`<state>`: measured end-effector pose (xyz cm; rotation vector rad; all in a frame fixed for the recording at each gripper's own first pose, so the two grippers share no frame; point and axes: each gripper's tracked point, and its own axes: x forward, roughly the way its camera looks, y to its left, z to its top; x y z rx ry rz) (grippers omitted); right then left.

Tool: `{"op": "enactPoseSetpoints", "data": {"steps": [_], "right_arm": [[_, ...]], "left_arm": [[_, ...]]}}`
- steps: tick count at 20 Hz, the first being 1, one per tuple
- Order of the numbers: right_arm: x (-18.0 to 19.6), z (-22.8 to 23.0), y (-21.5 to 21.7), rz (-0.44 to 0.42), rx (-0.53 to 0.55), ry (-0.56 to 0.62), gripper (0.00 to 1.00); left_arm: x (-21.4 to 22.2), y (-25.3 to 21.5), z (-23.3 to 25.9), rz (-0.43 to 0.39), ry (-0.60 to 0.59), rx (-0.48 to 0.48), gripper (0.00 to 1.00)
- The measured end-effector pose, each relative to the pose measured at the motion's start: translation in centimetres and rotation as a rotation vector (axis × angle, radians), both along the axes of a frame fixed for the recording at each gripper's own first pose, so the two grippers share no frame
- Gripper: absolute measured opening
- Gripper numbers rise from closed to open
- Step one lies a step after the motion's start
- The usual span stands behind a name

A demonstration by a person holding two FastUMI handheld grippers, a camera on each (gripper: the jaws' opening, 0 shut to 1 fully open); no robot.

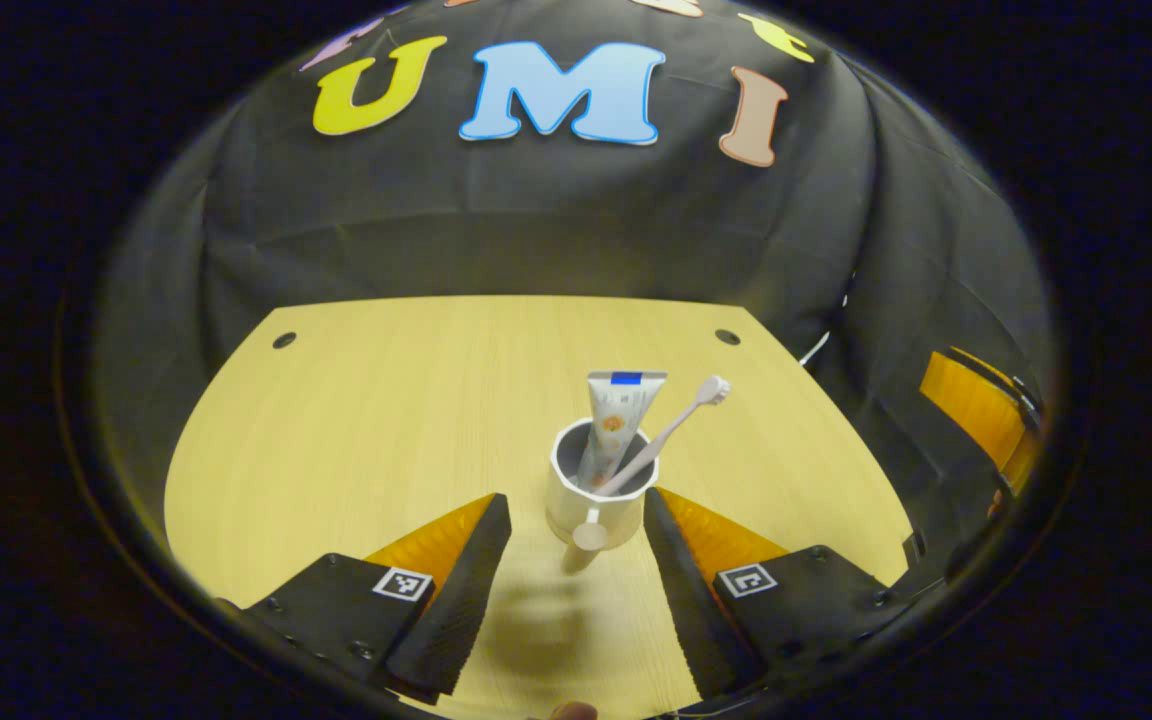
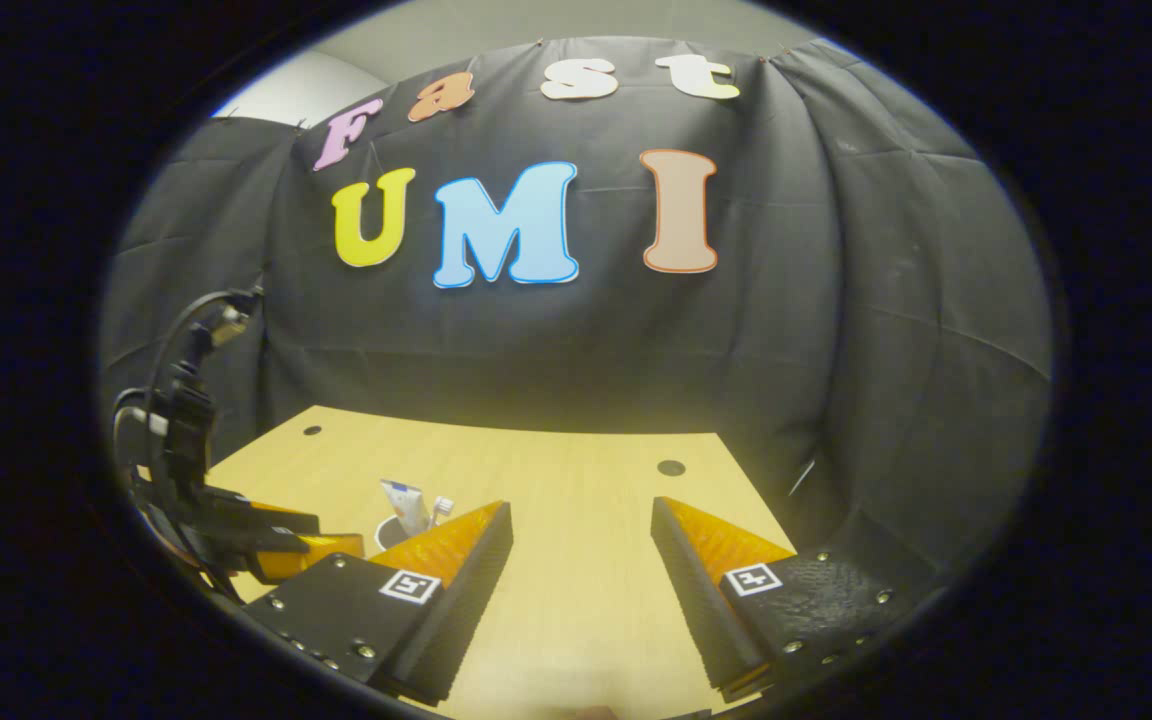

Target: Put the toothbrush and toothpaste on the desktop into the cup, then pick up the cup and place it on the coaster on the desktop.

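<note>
Nearest the lens in the left gripper view, the left tongs (image 1: 576, 545) are held released, one finger on each side of the cup (image 1: 600, 495), with a gap left on the left side and the right finger close against the wall; whether it touches cannot be told. The step in hand is judged to be the grasp of the cup for its carry to the coaster. It is best done if the cup is centred between the fingers before they are closed, the squeeze is made low on the wall, and the cup is kept upright when lifted, since the contents lean past the rim.

Within the cup, the toothpaste (image 1: 616, 425) is stood upright and the toothbrush (image 1: 671, 430) is leaned to the right, head upward. A small round handle is seen on the pale cup's near side. The desk (image 1: 356, 420) is of light wood.

Well apart to the right, the right tongs (image 2: 581, 550) are held released over bare desk, nothing between them.
</note>
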<state>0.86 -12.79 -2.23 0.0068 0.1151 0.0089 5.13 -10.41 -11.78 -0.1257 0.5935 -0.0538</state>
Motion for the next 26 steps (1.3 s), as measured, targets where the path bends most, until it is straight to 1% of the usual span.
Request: {"op": "enactPoseSetpoints", "data": {"steps": [4,8,11,13,15,17,22,26], "right_arm": [[-0.4,1.1,0.0,-0.018,-0.005,-0.038,0.88],[-0.9,2.0,0.6,-0.033,-0.046,-0.083,0.88],[-1.2,2.6,1.7,-0.026,-0.051,-0.104,0.88],[-1.1,3.1,2.3,-0.025,-0.045,-0.113,0.88],[-1.3,3.8,2.8,-0.031,-0.042,-0.126,0.88],[-1.4,4.2,3.4,-0.035,-0.031,-0.134,0.88],[-1.9,5.2,4.7,-0.045,-0.032,-0.156,0.88],[-2.2,6.1,4.9,-0.067,-0.016,-0.175,0.88]], "left_arm": [[0.3,1.0,4.4,0.036,-0.184,-0.031,0.88],[0.1,2.7,9.8,0.061,-0.368,0.005,0.88],[-0.1,3.5,12.9,0.068,-0.467,0.040,0.88],[-0.2,4.2,14.1,0.065,-0.523,0.063,0.89],[0.0,4.4,15.1,0.059,-0.568,0.071,0.89],[-0.1,4.4,15.8,0.056,-0.608,0.052,0.89],[-0.2,5.7,17.5,0.052,-0.645,0.053,0.88],[-0.4,5.7,18.0,0.033,-0.655,0.078,0.88]]}}
